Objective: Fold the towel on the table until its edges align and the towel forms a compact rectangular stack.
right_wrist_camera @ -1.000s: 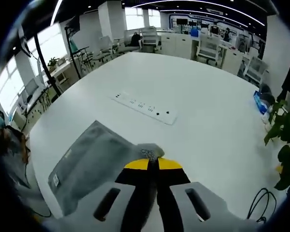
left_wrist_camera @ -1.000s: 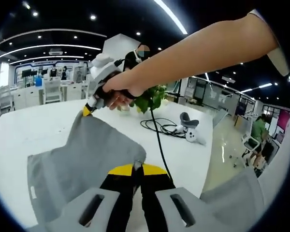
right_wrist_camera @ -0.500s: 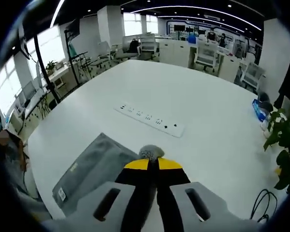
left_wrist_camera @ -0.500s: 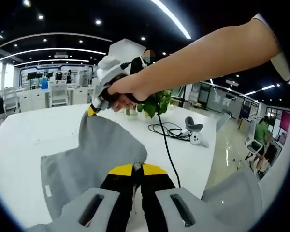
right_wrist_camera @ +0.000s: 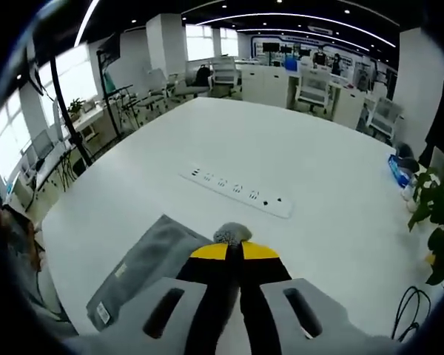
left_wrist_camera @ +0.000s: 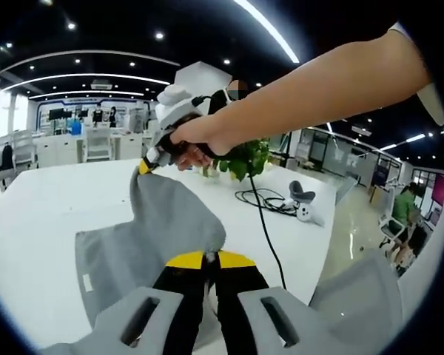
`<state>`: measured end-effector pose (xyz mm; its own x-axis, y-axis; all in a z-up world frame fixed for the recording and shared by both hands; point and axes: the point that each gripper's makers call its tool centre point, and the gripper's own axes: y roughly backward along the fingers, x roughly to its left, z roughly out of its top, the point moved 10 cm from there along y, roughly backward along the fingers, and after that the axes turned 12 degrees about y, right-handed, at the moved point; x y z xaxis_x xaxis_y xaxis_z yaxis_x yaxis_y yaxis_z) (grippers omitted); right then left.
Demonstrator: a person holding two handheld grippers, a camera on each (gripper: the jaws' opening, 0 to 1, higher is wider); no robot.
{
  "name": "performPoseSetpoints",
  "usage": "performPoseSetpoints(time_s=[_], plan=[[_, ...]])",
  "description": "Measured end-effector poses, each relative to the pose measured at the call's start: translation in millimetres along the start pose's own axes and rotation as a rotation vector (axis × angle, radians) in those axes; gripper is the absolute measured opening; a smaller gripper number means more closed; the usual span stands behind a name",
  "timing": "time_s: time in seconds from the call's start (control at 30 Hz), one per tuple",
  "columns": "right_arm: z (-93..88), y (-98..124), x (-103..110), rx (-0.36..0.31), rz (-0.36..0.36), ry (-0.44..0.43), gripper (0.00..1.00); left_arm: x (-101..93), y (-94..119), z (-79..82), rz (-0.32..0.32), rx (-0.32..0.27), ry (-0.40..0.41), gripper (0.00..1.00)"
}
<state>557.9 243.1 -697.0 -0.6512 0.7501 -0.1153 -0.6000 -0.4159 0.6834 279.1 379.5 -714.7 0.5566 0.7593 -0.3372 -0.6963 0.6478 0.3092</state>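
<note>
A grey towel is held up off the white desk by two corners. One corner is clamped in the closed left tongs, the other in the closed right tongs. A power strip is seen lying further along the desk.

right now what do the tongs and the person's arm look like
Both tongs have light grey bodies with slotted cut-outs, black jaws and yellow tips: the left tongs and the right tongs. In the left gripper view, the right tongs show a white housing. The person's arm is bare, with a short white sleeve edge.
</note>
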Motion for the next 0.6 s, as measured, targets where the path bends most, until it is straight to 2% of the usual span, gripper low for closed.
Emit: performPoseSetpoints(time_s=[0.43,0.6], plan=[[15.5,-15.3,10.5,-0.009,0.001,0.009,0.02,15.0,14.3,-3.3,0.016,0.001,0.007,0.04],[18.9,-20.3,21.3,-0.012,0.002,0.019,0.02,19.0,21.3,-5.6,0.026,0.001,0.013,0.04]])
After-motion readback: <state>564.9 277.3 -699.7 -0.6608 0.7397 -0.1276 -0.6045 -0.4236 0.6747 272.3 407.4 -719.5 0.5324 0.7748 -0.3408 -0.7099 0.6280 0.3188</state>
